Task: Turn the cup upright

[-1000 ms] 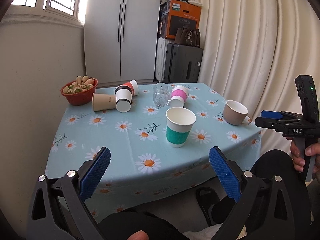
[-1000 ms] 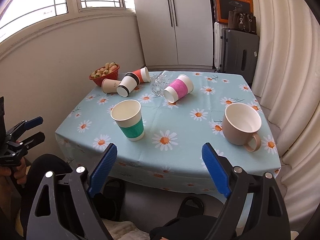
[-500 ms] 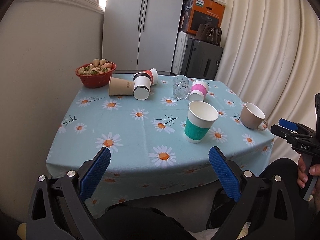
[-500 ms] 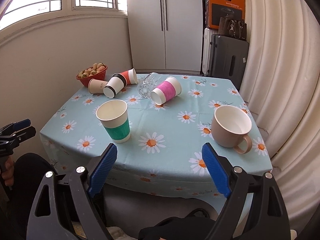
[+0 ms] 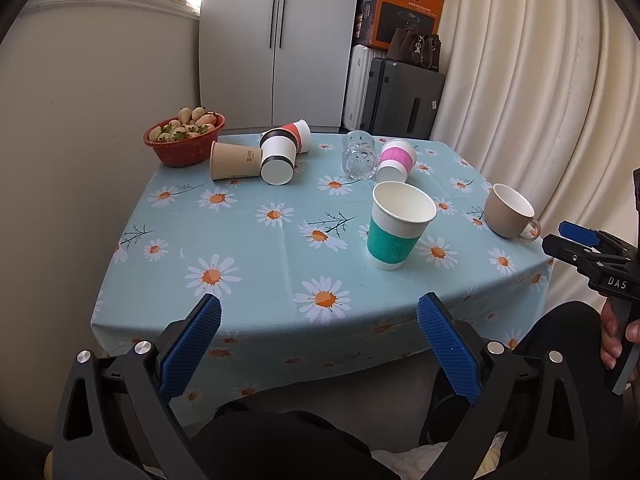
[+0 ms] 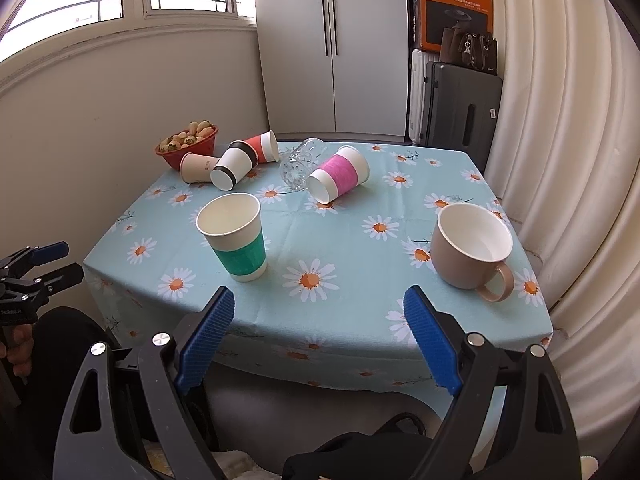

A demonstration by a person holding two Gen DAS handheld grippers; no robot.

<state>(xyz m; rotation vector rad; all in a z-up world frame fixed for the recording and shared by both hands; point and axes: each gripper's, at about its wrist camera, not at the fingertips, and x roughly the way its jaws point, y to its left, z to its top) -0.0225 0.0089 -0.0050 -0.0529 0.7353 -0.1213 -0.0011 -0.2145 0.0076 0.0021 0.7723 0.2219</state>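
A green-banded paper cup (image 5: 399, 225) (image 6: 236, 237) and a beige mug (image 5: 509, 211) (image 6: 471, 246) stand upright near the table's front. Lying on their sides at the back are a pink-banded cup (image 5: 393, 160) (image 6: 338, 173), a clear glass (image 5: 358, 154) (image 6: 299, 164), a black-banded cup (image 5: 277, 157) (image 6: 233, 165), a red cup (image 5: 297, 136) (image 6: 263, 146) and a tan cup (image 5: 234, 160) (image 6: 195, 167). My left gripper (image 5: 318, 337) is open and empty before the table's front edge. My right gripper (image 6: 318, 334) is open and empty too, off the front edge.
A red bowl of strawberries (image 5: 183, 140) (image 6: 189, 145) sits at the back left corner. The table (image 5: 256, 256) has a daisy cloth. A wall lies left, curtains right, a cabinet and suitcases (image 5: 404, 96) behind.
Both grippers have shifted and turned slightly, the left view swinging right-to-left across the table. Both stay open and empty. No cup has moved.
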